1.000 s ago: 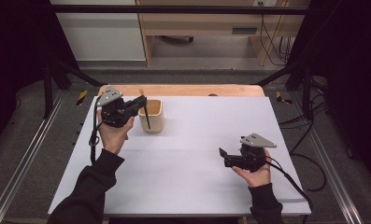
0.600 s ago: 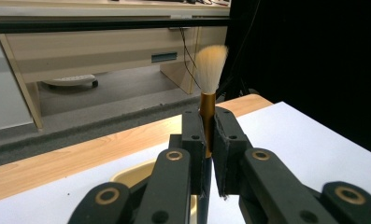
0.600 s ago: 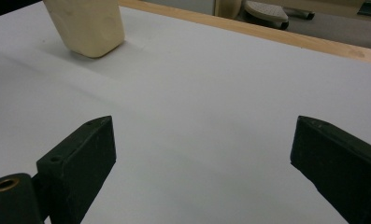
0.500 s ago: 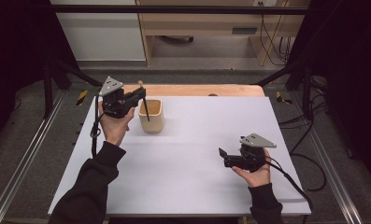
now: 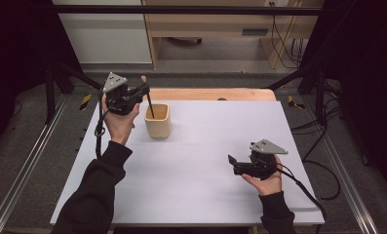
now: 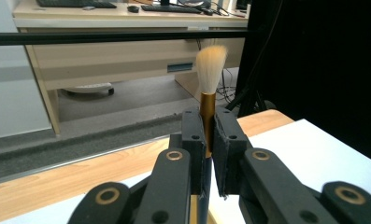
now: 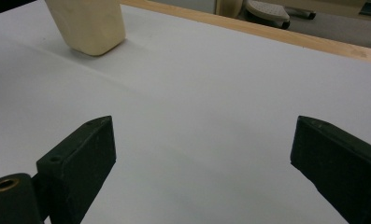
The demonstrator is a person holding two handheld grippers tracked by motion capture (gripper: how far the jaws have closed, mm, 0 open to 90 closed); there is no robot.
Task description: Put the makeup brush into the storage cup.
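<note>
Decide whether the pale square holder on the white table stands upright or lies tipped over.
Upright: the pale square holder rests on its base, open mouth upward, on the white table.

The high view looks forward and down on the counter [image 5: 191,165]. Both tool views sit low and close; the right one shares the cup [image 7: 87,25].

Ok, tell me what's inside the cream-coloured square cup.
The dark lower handle of a bristle-tipped brush, gripped by the left tongs, dips into the cream-coloured square cup. The cup's bottom is hidden by its walls, so any other contents cannot be seen.
</note>
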